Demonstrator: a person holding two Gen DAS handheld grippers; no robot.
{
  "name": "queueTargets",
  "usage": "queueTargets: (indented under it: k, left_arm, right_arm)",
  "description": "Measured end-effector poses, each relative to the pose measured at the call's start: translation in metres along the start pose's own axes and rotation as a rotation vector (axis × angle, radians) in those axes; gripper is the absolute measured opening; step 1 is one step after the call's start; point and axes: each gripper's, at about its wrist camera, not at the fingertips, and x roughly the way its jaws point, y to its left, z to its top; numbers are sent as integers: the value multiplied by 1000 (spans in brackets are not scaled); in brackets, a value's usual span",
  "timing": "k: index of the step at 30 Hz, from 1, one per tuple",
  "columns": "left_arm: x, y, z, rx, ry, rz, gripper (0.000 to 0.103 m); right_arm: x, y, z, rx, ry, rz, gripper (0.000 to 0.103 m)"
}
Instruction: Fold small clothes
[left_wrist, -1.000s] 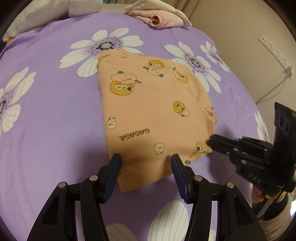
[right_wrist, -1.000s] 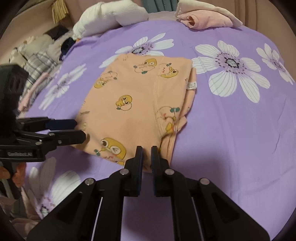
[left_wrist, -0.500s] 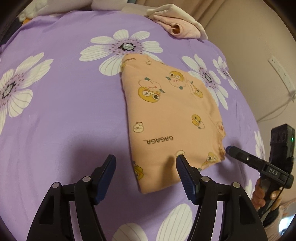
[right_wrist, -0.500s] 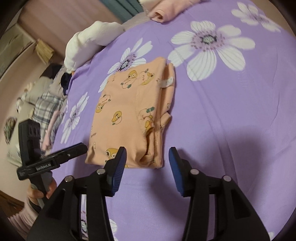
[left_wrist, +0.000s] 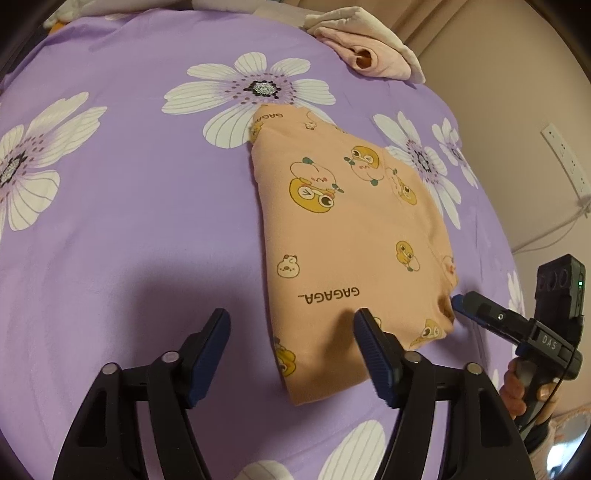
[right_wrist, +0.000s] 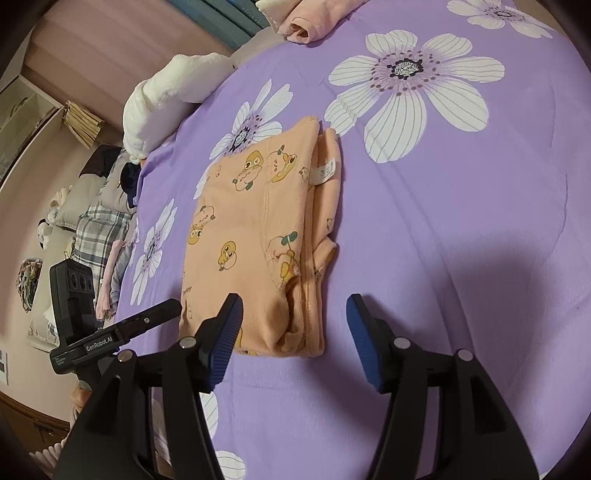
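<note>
Purple bedspread; both claws agape over folded garment

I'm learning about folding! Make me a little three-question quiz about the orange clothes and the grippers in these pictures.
1. True or false: the left gripper is pinching the orange garment.
2. What word is printed on the garment?
3. Pick one. The garment lies on: A) a wooden floor, B) the purple flowered bedsheet, C) a chair.

Key
1. False. Both the left gripper and the right gripper are open and hold nothing.
2. GAGAGA.
3. B. It lies folded on the sheet.
</note>
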Motion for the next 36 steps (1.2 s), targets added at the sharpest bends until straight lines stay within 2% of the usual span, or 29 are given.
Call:
queueTargets:
  k: [13, 21, 30, 36]
  left_arm:
    - [3, 2, 5, -28, 3, -22, 75]
    - [6, 1, 11, -41, 2, -53, 86]
    - [11, 4, 17, -61, 8, -58, 86]
    - [14, 4, 25, -64, 3, -92, 86]
  right_arm:
    - [-2, -11, 4, 43, -6, 7, 64]
    - [-6, -13, 6, 61, -12, 10, 75]
    - [-6, -16, 11, 75, -18, 28, 78]
    - [-2, -15, 14, 75, -13, 34, 79]
